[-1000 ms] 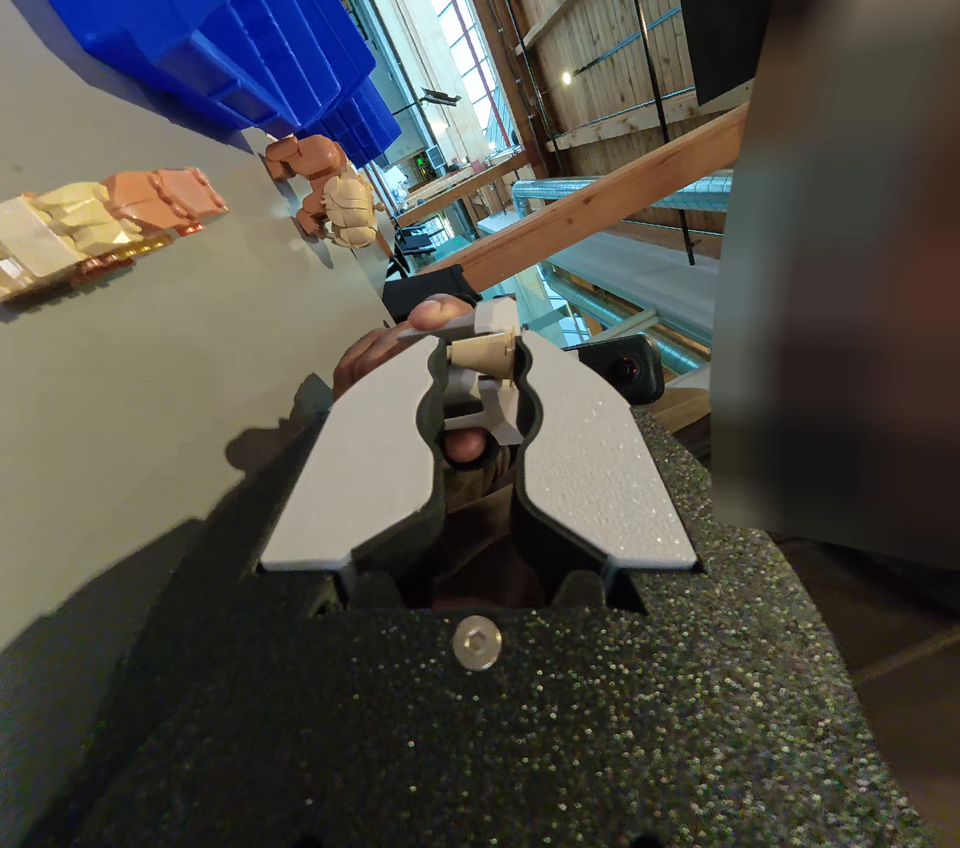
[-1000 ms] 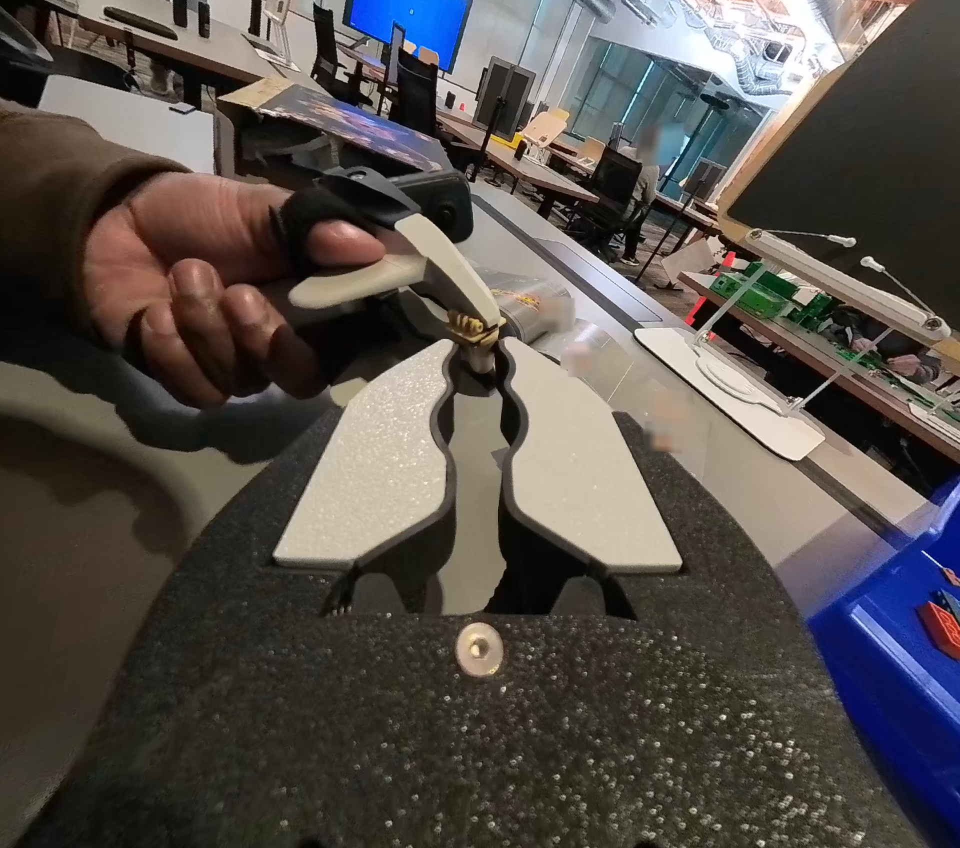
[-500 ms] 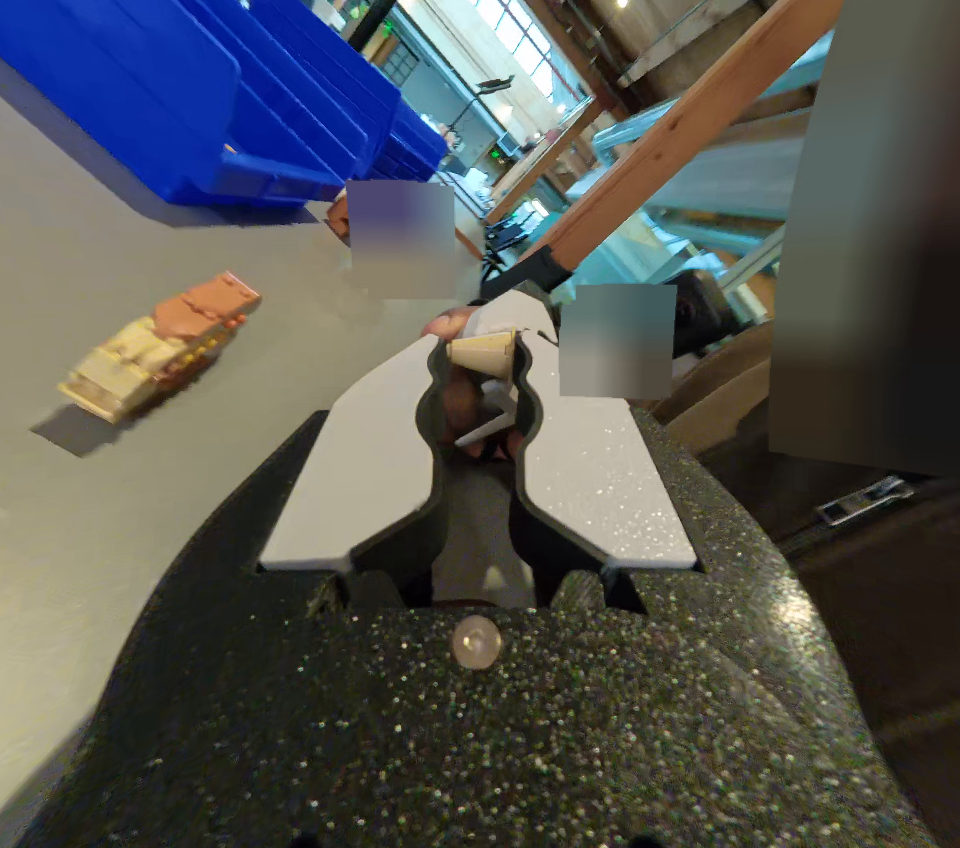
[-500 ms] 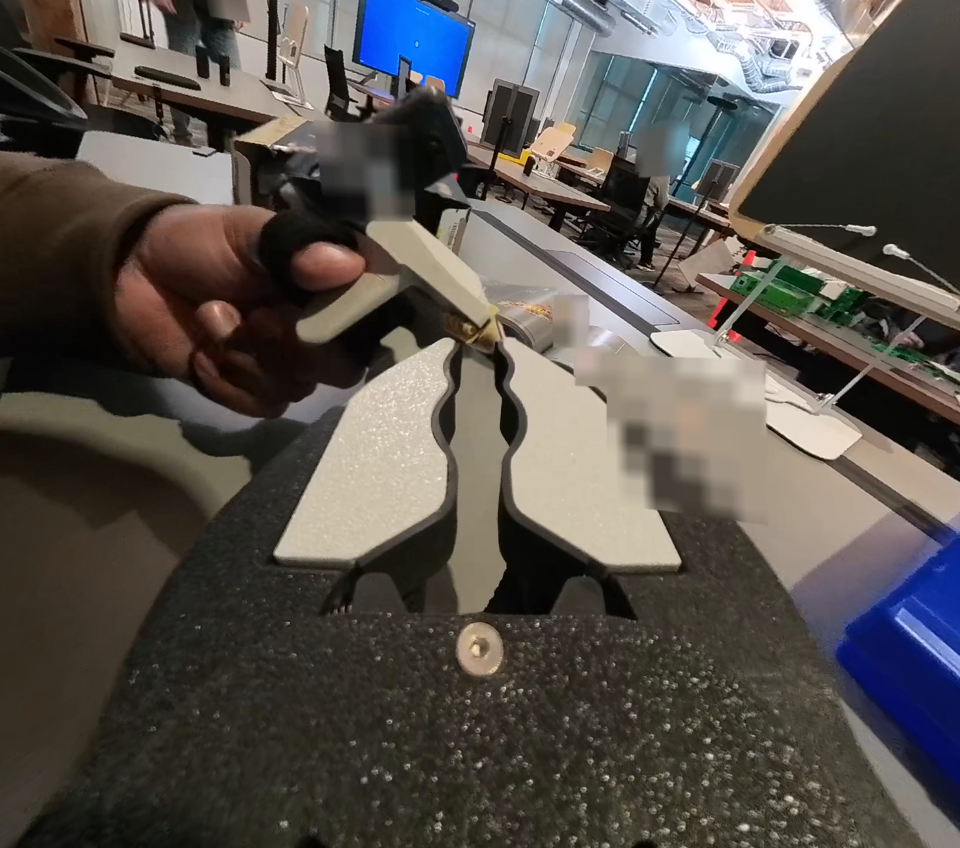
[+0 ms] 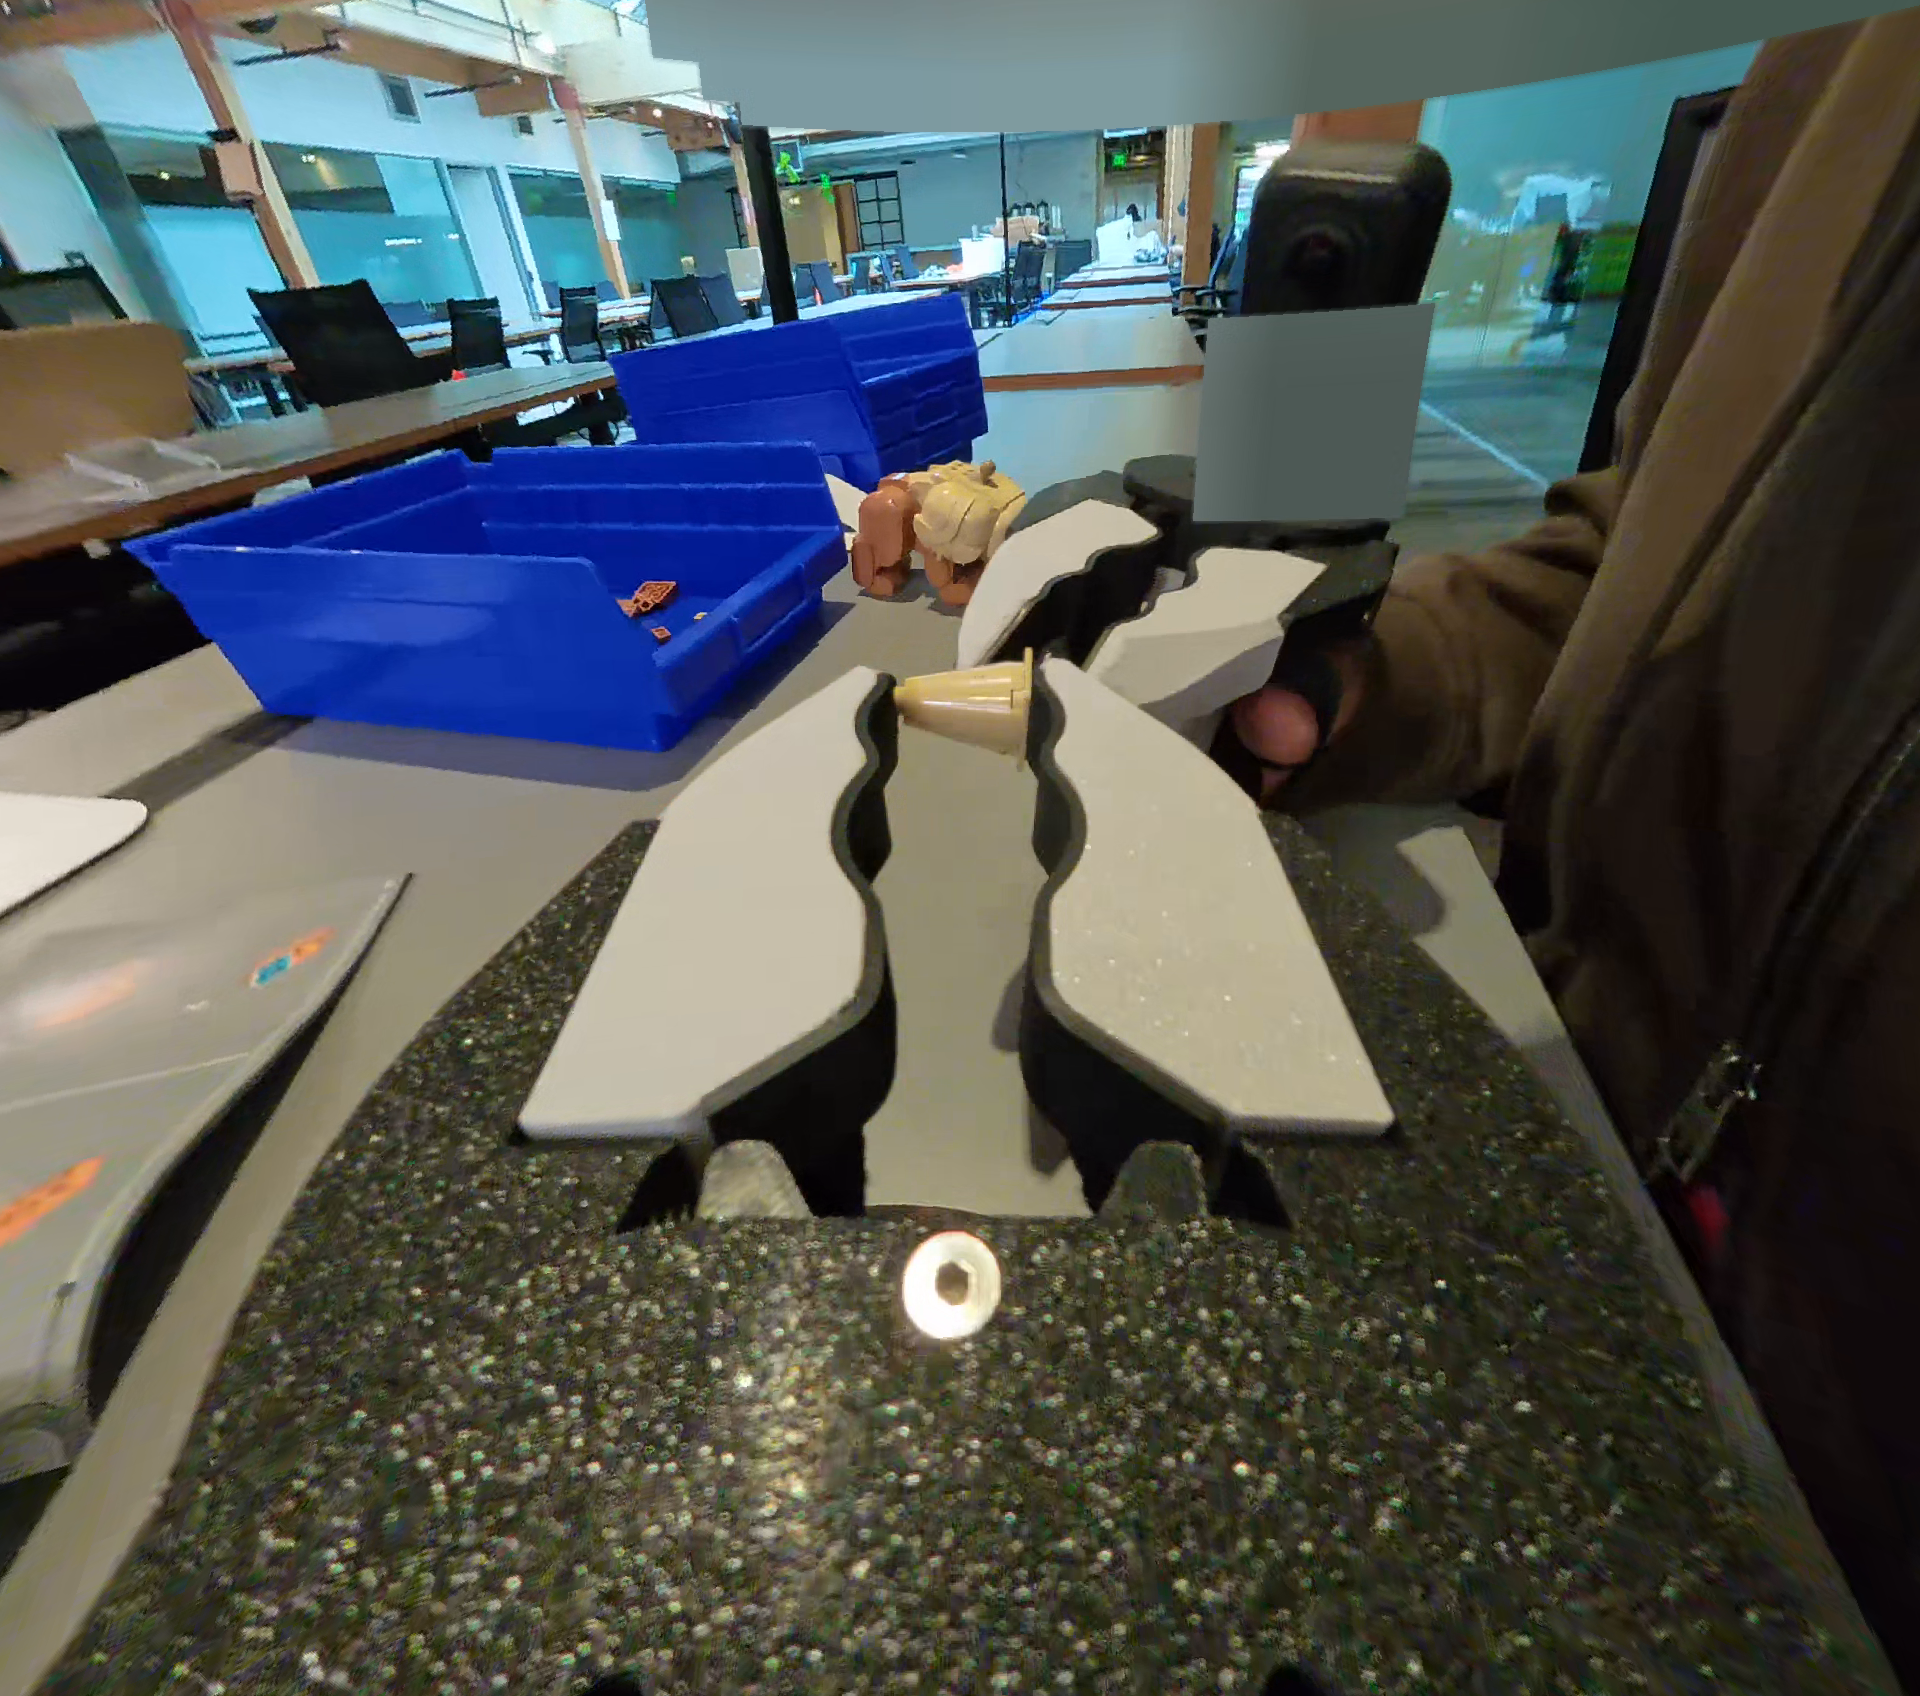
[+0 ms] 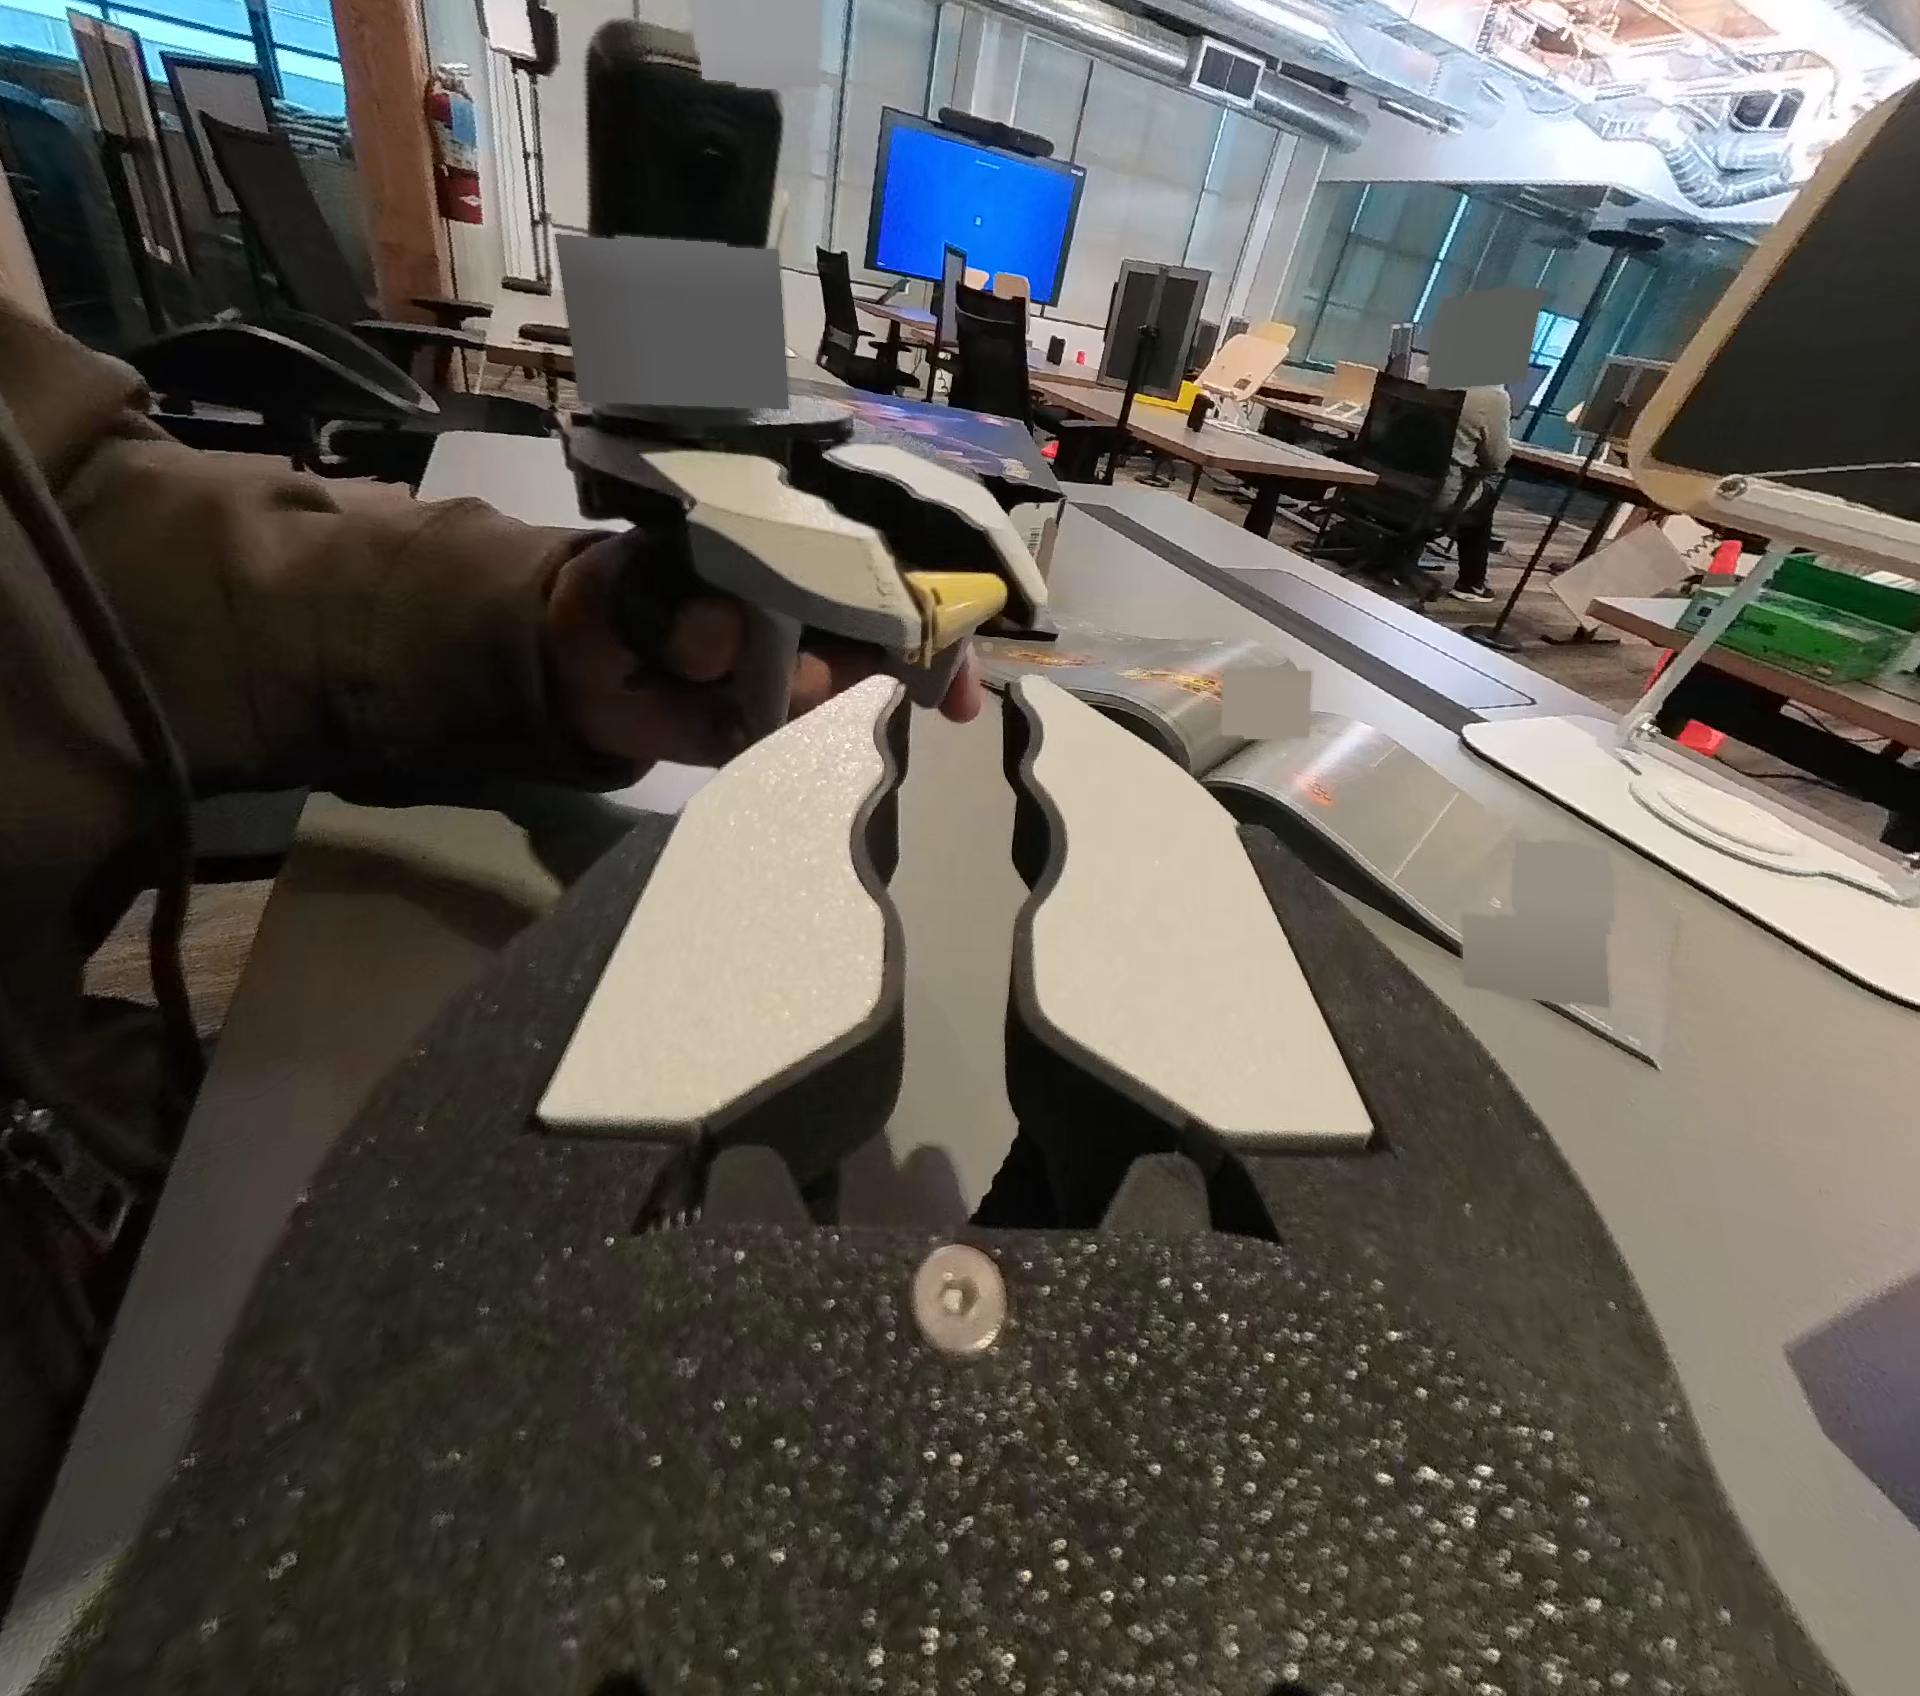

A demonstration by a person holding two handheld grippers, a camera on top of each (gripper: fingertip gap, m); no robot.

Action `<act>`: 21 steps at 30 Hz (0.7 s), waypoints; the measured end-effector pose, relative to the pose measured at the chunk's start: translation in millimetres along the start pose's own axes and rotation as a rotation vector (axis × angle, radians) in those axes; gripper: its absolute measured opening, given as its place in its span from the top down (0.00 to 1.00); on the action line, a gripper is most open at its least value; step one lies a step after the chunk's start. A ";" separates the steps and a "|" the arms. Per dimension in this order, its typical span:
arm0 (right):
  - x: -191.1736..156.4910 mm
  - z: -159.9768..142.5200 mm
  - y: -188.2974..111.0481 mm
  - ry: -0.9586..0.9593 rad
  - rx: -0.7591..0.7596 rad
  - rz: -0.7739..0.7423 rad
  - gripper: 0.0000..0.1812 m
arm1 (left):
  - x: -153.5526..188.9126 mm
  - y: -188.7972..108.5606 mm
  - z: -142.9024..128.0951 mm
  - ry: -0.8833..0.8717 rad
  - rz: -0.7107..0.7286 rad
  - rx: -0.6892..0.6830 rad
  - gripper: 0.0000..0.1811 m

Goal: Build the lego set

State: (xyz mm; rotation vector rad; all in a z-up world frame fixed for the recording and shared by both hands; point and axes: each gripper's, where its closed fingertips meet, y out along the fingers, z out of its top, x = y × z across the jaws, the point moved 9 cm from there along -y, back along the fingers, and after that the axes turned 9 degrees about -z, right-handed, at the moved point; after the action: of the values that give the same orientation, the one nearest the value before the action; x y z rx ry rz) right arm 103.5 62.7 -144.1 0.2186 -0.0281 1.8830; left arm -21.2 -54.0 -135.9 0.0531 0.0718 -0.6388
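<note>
My left gripper [image 5: 961,696] is shut on a small tan cone piece [image 5: 971,708], held crosswise between its fingertips above the grey table [image 5: 436,815]. It also shows in the right wrist view [image 6: 966,597], with the cone [image 6: 948,610] at its tip. My right gripper [image 6: 951,696] is slightly open and empty, just below and in front of the left one; it shows in the left wrist view [image 5: 1101,607] close behind the cone. A brown and tan lego figure [image 5: 935,524] stands on the table farther back.
A blue bin [image 5: 488,597] with a few small brown pieces sits back left, with more blue bins [image 5: 831,389] stacked behind it. An open instruction booklet [image 5: 156,1023] [image 6: 1278,742] lies on the table. A white stand base [image 6: 1683,815] is at the right. A brown-sleeved arm [image 5: 1714,711] is close at the right. Left and right tips are no more than a few centimetres apart.
The left gripper has swung from a tilted pose to level, still holding the cone. The two grippers have drawn slightly apart, and the left one now sits higher in the right view.
</note>
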 end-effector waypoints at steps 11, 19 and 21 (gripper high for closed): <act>-1.0 0.4 -0.6 0.002 0.010 0.007 0.91 | 6.8 -2.0 0.7 0.114 0.010 -0.021 0.86; -1.2 0.7 -1.4 0.029 0.018 0.041 0.90 | 0.8 -3.0 -5.7 -0.044 -0.117 0.082 0.86; -1.2 0.3 -1.1 0.042 0.014 0.051 0.89 | 1.1 -3.7 -5.8 -0.043 -0.131 0.092 0.86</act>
State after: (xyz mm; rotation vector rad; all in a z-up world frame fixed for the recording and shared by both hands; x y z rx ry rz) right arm 104.9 62.0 -144.1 0.1891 0.0081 1.9381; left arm -22.8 -57.2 -141.9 0.1248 0.0046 -0.7734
